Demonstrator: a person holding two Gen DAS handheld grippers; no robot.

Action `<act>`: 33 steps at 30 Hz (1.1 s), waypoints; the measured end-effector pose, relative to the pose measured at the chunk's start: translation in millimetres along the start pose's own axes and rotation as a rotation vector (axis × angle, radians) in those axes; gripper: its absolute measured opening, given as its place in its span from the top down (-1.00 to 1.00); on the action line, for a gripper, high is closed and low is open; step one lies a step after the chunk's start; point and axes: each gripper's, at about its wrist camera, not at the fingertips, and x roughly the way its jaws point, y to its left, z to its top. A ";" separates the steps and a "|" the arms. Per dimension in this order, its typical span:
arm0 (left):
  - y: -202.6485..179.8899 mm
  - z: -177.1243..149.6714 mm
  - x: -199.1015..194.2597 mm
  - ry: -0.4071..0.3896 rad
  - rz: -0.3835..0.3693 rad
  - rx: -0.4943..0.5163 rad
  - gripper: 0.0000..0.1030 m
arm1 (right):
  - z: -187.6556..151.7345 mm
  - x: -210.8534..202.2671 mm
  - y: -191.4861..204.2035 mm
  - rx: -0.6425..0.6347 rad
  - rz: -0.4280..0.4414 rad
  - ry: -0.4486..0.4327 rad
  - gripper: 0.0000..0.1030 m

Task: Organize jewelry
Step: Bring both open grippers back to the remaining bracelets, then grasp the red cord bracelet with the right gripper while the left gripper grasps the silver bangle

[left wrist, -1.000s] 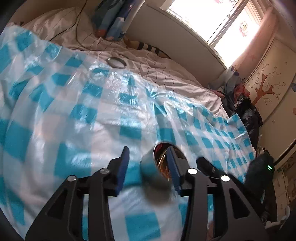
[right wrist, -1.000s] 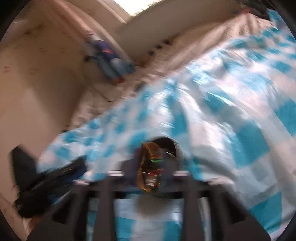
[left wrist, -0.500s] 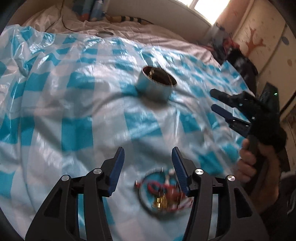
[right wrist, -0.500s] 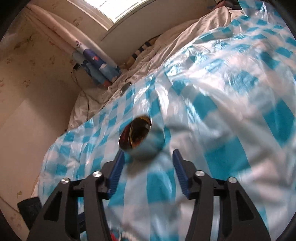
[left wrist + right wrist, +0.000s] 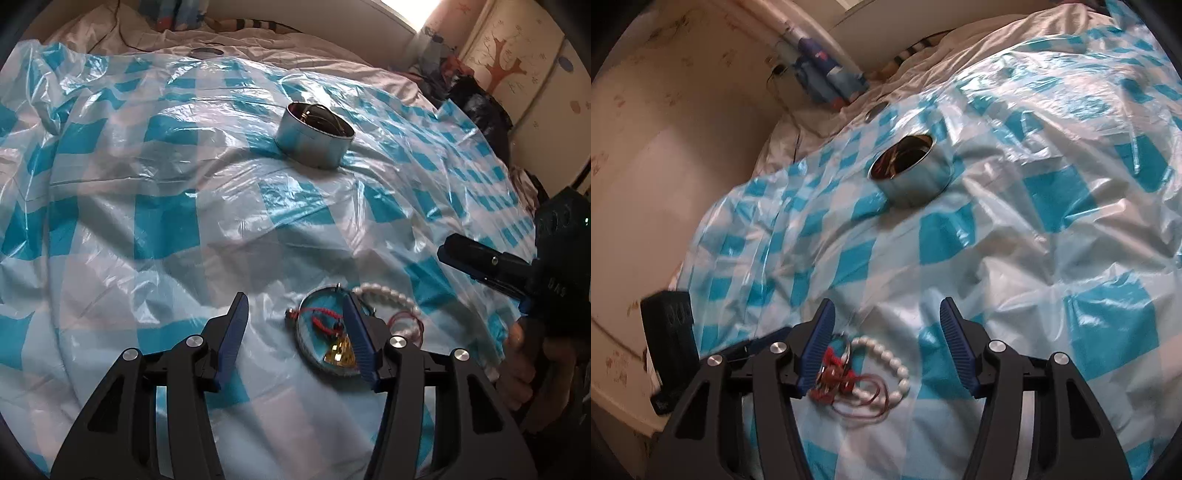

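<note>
Left tool (image 5: 293, 334) hovering spread, empty, over round lid (image 5: 325, 336) holding red cord; right tool (image 5: 886, 345) jaws just widening, empty, above pearl bracelet (image 5: 886, 369); metal tin (image 5: 314, 136) sitting farther back on checkered plastic sheet (image 5: 147, 221).

Both the left hand-held gripper (image 5: 293, 332) and the right hand-held gripper (image 5: 886, 341) angle downward, jaws parted and empty, having just been opening.

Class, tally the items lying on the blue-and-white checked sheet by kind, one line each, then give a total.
Metal tins: 1
Round lids: 1
White bead bracelets: 1
Red cord pieces: 1 tangle, number of strands unclear
Total: 4
</note>
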 end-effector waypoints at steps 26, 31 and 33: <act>-11.4 -17.6 0.9 0.016 0.026 0.058 0.02 | -35.5 -34.0 42.2 -0.275 -0.022 -0.154 0.92; -28.5 -21.0 17.1 0.032 0.061 0.120 0.02 | -24.7 -55.5 31.2 -0.205 -0.024 -0.275 0.92; -35.3 -23.2 20.6 0.032 0.081 0.159 0.11 | -19.8 -52.1 19.0 -0.147 -0.032 -0.252 0.92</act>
